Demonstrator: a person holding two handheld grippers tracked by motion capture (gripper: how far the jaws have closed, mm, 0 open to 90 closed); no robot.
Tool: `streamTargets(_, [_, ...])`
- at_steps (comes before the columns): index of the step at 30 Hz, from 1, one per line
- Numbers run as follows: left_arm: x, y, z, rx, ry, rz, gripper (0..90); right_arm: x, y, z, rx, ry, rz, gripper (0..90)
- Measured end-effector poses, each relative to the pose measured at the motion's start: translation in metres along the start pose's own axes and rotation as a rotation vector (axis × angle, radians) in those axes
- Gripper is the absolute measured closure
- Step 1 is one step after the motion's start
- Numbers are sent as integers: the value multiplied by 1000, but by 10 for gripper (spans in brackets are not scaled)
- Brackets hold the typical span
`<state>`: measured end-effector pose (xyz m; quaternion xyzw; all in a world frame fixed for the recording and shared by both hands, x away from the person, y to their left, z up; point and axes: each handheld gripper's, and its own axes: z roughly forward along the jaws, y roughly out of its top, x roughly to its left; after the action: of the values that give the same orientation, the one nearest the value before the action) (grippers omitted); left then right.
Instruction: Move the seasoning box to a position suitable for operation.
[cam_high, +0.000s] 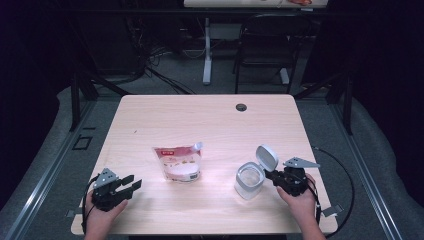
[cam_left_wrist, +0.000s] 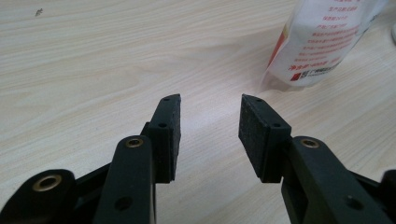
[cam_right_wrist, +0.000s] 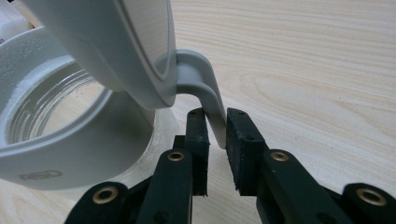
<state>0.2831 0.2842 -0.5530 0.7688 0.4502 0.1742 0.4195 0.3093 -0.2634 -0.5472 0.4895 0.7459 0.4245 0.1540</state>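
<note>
- Right gripper (cam_right_wrist: 215, 126) pinches the lid tab (cam_right_wrist: 212, 100); we keep the lid (cam_high: 267, 157) tipped open so the jar (cam_high: 248, 181) mouth stays clear, near the table's right front.
- Left gripper (cam_left_wrist: 210, 121) spread, empty, aimed at the pouch (cam_high: 177, 162) lying mid-table.

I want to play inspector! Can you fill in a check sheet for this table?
Surface: wooden table, bare apart from the job's things.
Job's things: clear jar, its lid flipped up; white pouch lying flat.
Clutter: nothing seen.
Grippers: right gripper clamps the lid's grey tab; left gripper open, holding nothing.
Cables: black cable loops off the right edge.
Surroundings: chair and desk leg behind.
</note>
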Motion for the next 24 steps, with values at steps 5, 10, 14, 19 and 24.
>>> streamTargets(5, [-1,0,0,-2,2,8,603,0,0,-1,-6,-1,1,794])
streamTargets(10, [0,1,0,-6,-1,-4,603,1,-2,-8,-29,12,2,783])
streamTargets(14, [0,3,0,-13,-10,-5,602,2,-4,-13,-35,9,-2,767])
streamTargets(19, [-2,7,-1,-39,-23,-6,585,2,-8,-23,-51,-5,0,736])
streamTargets(24, [-5,14,-1,-49,-44,2,573,2,-12,-31,-72,-22,6,697])
